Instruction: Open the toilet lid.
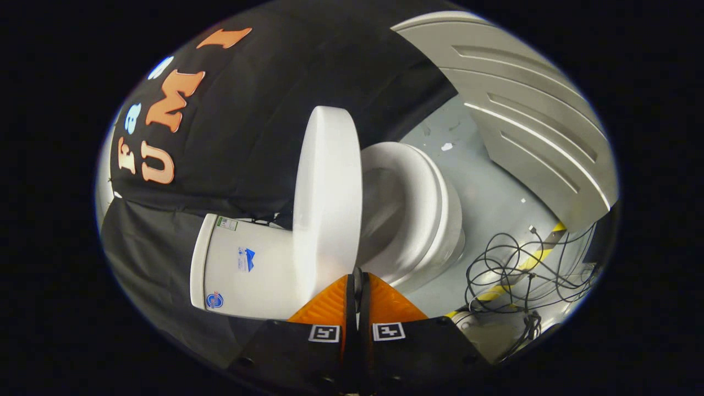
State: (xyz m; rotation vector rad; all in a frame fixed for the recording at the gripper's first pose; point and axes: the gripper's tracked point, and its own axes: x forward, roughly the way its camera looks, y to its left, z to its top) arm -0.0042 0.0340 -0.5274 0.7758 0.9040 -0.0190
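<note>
The view is rolled sideways. A white toilet stands ahead with its lid raised, leaning back toward the tank. The seat lies down on the bowl, and the bowl's opening shows between lid and seat. My gripper has its orange fingers pressed together, shut with nothing between them. Its tips sit just short of the lid's rim, near where lid and seat meet; whether they touch it I cannot tell.
A tangle of black cables lies on the grey floor beside the bowl, across a yellow strip. A grey ribbed panel stands beyond the toilet. Black cloth hangs behind the tank.
</note>
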